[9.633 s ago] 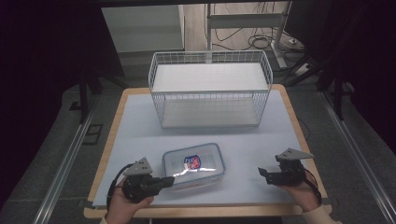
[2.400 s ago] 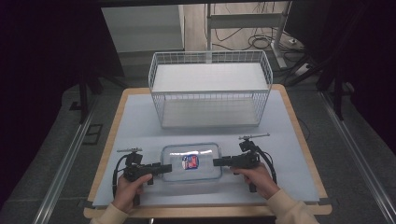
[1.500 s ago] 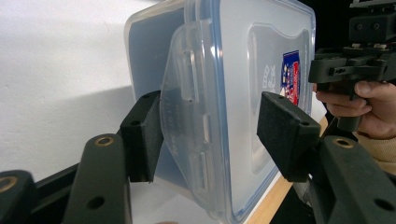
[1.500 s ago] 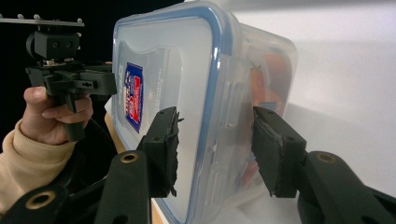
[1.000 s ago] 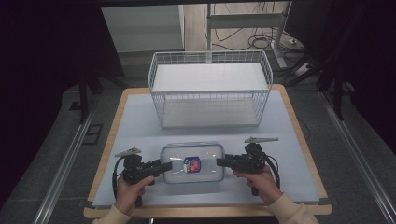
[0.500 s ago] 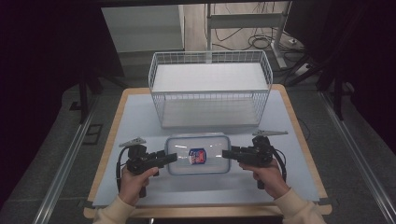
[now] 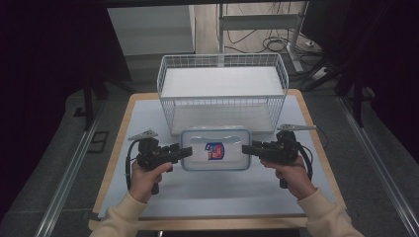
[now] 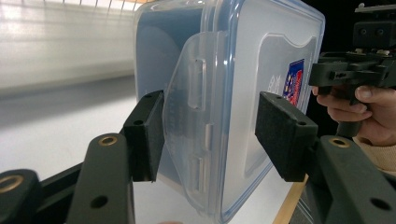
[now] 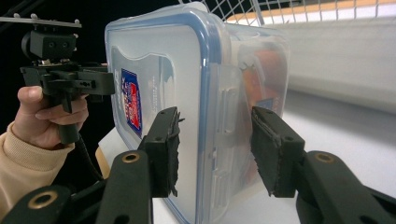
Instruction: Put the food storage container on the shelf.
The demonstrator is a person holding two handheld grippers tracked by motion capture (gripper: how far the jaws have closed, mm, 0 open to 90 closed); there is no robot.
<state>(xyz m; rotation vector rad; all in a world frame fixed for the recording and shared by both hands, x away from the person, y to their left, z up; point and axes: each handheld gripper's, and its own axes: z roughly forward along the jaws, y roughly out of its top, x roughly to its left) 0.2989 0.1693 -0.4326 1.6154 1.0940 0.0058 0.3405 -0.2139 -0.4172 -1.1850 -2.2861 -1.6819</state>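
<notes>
A clear plastic container (image 7: 215, 148) with a blue-rimmed lid and a red-and-blue sticker hangs above the table, just in front of the wire basket. My left gripper (image 7: 184, 152) is shut on its left end and my right gripper (image 7: 245, 149) on its right end. In the left gripper view the pads (image 8: 144, 135) clamp the container (image 8: 219, 70) across its side latch flap. The right gripper view has the two pads (image 9: 275, 154) pressing on the lid and base of the container (image 9: 163, 56), with something orange faintly visible inside.
A white wire basket (image 7: 222, 58) stands at the back of the table, right behind the lifted container. The pale table mat (image 7: 217, 197) lies bare below and in front. Dark floor, metal rails and cables surround the table.
Both hands have risen with the container between them. It has left the mat and moved toward the basket. The grips on its two ends look the same.
</notes>
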